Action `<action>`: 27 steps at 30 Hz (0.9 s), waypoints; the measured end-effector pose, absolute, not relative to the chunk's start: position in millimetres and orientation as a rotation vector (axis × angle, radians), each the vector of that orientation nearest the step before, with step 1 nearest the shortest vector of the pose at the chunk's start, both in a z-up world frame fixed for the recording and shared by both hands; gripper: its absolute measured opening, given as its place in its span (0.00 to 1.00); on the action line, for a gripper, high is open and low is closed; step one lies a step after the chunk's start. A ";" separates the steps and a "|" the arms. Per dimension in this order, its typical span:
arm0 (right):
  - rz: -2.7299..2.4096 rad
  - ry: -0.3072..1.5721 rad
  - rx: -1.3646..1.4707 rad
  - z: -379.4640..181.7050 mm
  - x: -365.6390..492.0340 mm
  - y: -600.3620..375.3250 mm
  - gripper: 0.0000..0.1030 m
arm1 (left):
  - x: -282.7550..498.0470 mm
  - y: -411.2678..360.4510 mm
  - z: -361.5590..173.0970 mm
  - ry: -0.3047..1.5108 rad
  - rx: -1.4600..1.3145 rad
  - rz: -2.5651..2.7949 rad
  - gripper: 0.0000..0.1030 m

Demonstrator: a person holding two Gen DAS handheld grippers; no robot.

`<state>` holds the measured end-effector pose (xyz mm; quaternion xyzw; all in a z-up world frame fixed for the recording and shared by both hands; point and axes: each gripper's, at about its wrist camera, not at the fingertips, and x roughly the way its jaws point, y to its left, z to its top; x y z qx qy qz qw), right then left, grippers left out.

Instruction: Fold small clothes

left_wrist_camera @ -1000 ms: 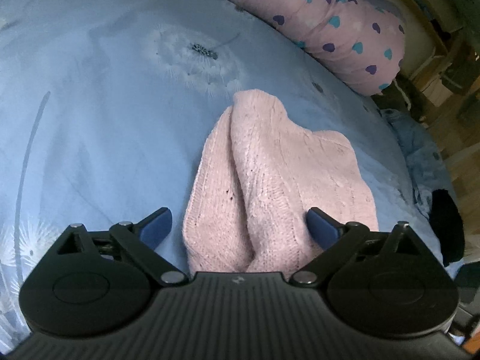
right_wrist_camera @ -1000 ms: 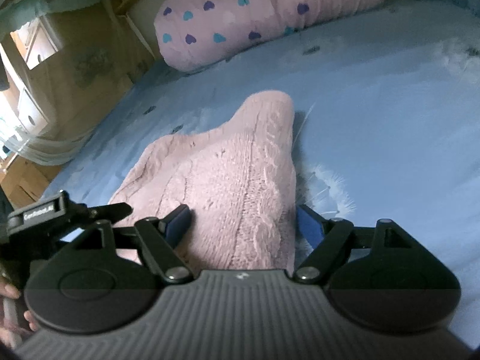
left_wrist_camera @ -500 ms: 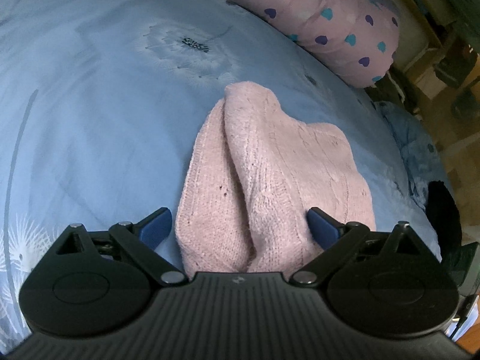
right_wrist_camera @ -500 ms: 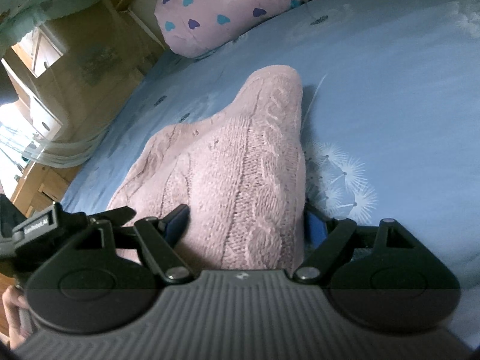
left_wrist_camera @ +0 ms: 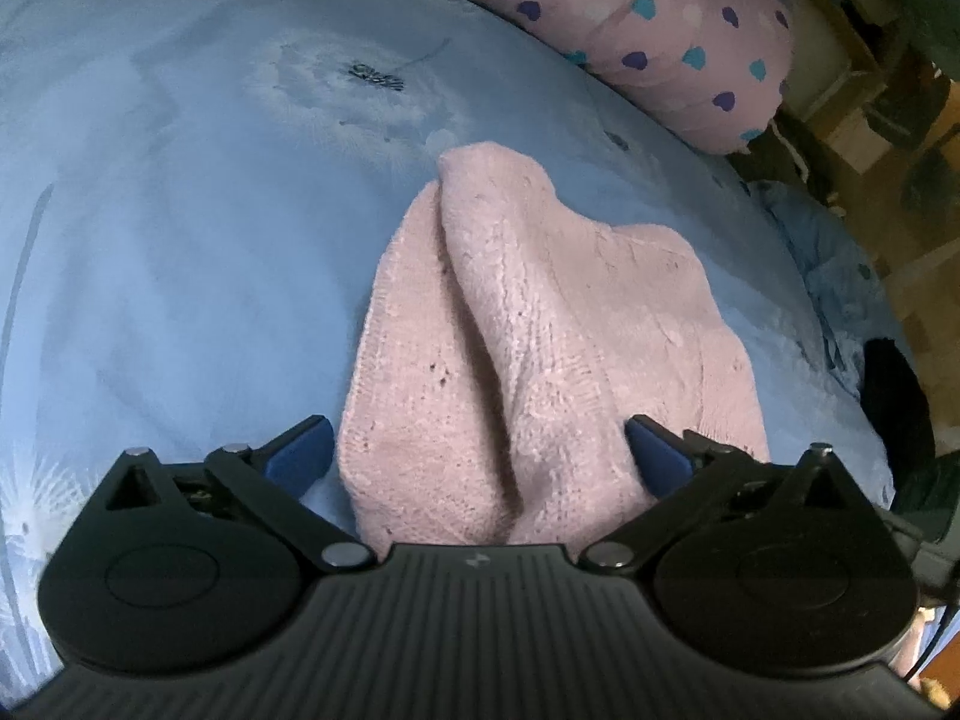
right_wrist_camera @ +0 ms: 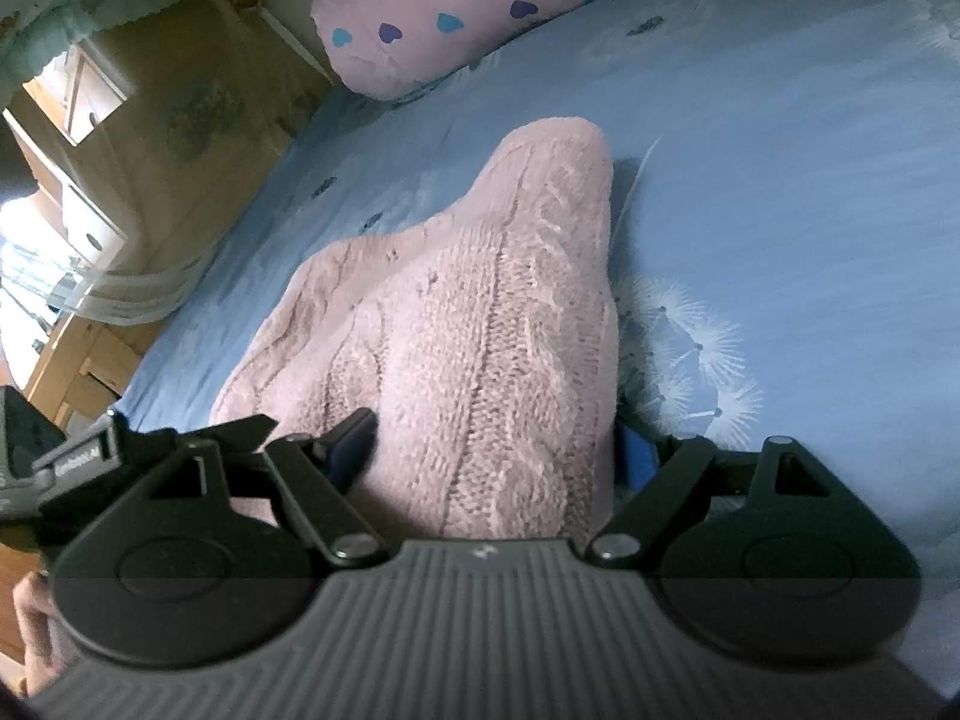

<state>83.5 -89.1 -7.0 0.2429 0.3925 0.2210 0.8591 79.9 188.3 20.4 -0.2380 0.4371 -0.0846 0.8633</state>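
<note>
A pink knitted garment (left_wrist_camera: 540,324) lies folded on the blue bedsheet (left_wrist_camera: 180,240), with its near edge between the fingers of both grippers. My left gripper (left_wrist_camera: 480,456) is open, its blue pads on either side of the garment's near end. In the right wrist view the same garment (right_wrist_camera: 480,348) runs away from me, cable pattern up. My right gripper (right_wrist_camera: 498,450) is open around its near end; the right pad is partly hidden behind the knit.
A pink pillow with heart prints (left_wrist_camera: 648,30) lies at the far edge of the bed, also in the right wrist view (right_wrist_camera: 456,6). The bed edge and wooden furniture (right_wrist_camera: 90,138) are at left there. A dark object (left_wrist_camera: 894,402) sits at the bed's right edge.
Both grippers have moved slightly over the garment's near end and stay open. The right wrist view has tilted, and the garment has risen a little between its fingers.
</note>
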 end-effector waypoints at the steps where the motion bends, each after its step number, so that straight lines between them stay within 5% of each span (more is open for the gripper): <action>1: 0.468 0.826 0.507 -6.8 84.5 -88.5 0.81 | 80.0 187.4 20.3 0.913 -0.494 -0.180 1.00; 6: 0.481 0.827 0.530 -7.7 87.9 -88.0 0.78 | 80.6 184.1 17.6 0.888 -0.487 -0.203 1.00; 10: 0.474 0.827 0.565 -7.2 90.8 -87.1 0.62 | 81.0 186.0 14.2 0.870 -0.563 -0.272 0.78; 14: 0.474 0.814 0.593 -3.6 88.4 -89.7 0.51 | 80.2 189.4 14.2 0.861 -0.609 -0.285 0.69; 27: 0.505 0.791 0.672 38.3 81.1 -94.3 0.45 | 67.8 185.3 31.8 0.835 -0.642 -0.361 0.60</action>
